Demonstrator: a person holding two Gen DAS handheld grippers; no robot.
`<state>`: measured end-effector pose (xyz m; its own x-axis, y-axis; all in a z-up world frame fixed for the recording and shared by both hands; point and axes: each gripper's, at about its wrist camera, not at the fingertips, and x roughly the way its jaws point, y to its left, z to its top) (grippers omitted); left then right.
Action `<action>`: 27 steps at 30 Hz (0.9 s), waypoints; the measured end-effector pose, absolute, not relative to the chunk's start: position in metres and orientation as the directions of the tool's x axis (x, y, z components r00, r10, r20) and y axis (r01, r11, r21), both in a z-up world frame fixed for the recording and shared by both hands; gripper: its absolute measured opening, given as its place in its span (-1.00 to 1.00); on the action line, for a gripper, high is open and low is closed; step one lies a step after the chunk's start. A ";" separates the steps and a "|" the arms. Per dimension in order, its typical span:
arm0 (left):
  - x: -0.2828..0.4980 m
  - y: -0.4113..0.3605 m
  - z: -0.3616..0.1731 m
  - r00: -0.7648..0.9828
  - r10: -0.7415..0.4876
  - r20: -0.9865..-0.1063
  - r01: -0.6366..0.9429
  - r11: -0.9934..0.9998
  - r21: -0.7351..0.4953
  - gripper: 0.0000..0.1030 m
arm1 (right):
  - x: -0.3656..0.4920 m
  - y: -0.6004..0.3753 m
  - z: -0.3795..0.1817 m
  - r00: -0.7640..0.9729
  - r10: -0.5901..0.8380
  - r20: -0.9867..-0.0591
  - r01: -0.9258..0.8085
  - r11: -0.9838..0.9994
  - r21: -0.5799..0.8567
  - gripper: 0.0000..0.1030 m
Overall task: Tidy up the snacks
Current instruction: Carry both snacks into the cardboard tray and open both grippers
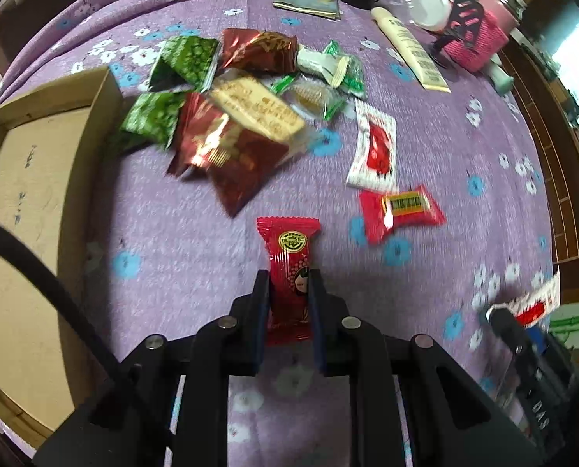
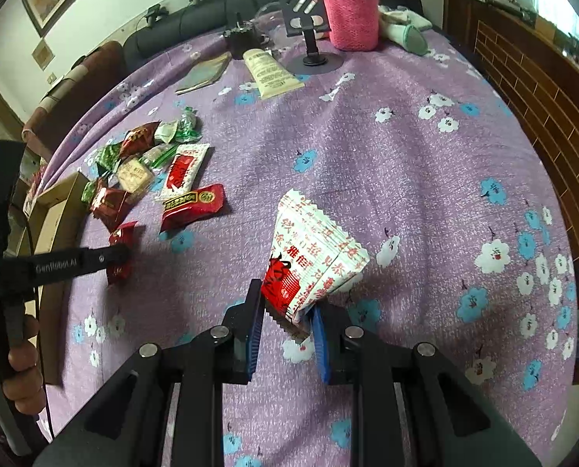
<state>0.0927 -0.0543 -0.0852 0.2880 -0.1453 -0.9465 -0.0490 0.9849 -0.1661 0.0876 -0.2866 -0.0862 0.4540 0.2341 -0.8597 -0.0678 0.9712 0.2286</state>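
My left gripper (image 1: 289, 278) is shut on a small red snack packet (image 1: 290, 260) and holds it above the purple cloth; it also shows in the right wrist view (image 2: 120, 247). My right gripper (image 2: 287, 303) is shut on a white and red snack packet (image 2: 312, 249), tilted up to the right; it shows at the right edge of the left wrist view (image 1: 534, 303). A pile of loose snacks (image 1: 227, 116) in red, green and clear wrappers lies on the cloth beside an open cardboard box (image 1: 28, 210). A red candy (image 1: 400, 210) and a white-red packet (image 1: 375, 148) lie to the right of the pile.
At the back of the table stand a pink knitted jar cover (image 2: 351, 11), a phone stand (image 2: 308, 27), a cream tube (image 2: 270, 72), a foil pouch (image 2: 203, 72) and a black object (image 2: 240, 39). A dark sofa is behind; a wooden wall at the right.
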 end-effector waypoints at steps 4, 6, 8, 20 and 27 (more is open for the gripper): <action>0.065 -0.045 -0.074 0.345 -0.124 -0.930 -0.007 0.991 -0.135 -0.60 | 0.074 -0.279 -0.087 0.439 0.231 -0.868 -0.080 0.973 0.218 -0.56; 0.049 -0.041 -0.068 0.376 -0.119 -0.919 0.014 0.992 -0.123 -0.60 | 0.069 -0.273 -0.089 0.429 0.232 -0.873 -0.085 0.972 0.217 -0.56; 0.037 -0.036 -0.062 0.401 -0.117 -0.909 0.028 0.993 -0.116 -0.60 | 0.065 -0.266 -0.090 0.420 0.233 -0.877 -0.087 0.972 0.217 -0.56; 0.000 0.035 -0.027 0.497 -0.076 -0.864 -0.037 0.993 -0.109 -0.60 | 0.066 -0.155 -0.059 0.387 0.338 -0.858 -0.269 0.931 0.246 -0.57; 0.008 0.117 -0.022 0.527 0.044 -0.848 -0.155 0.987 -0.045 -0.60 | 0.088 -0.045 -0.035 0.351 0.436 -0.829 -0.437 0.859 0.267 -0.57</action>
<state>0.0082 0.1172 -0.0220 0.5273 0.0445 -0.8485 -0.1550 0.9869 -0.0446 0.0884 -0.0454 -0.0348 0.3508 0.4362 -0.8287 -0.4365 0.8591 0.2673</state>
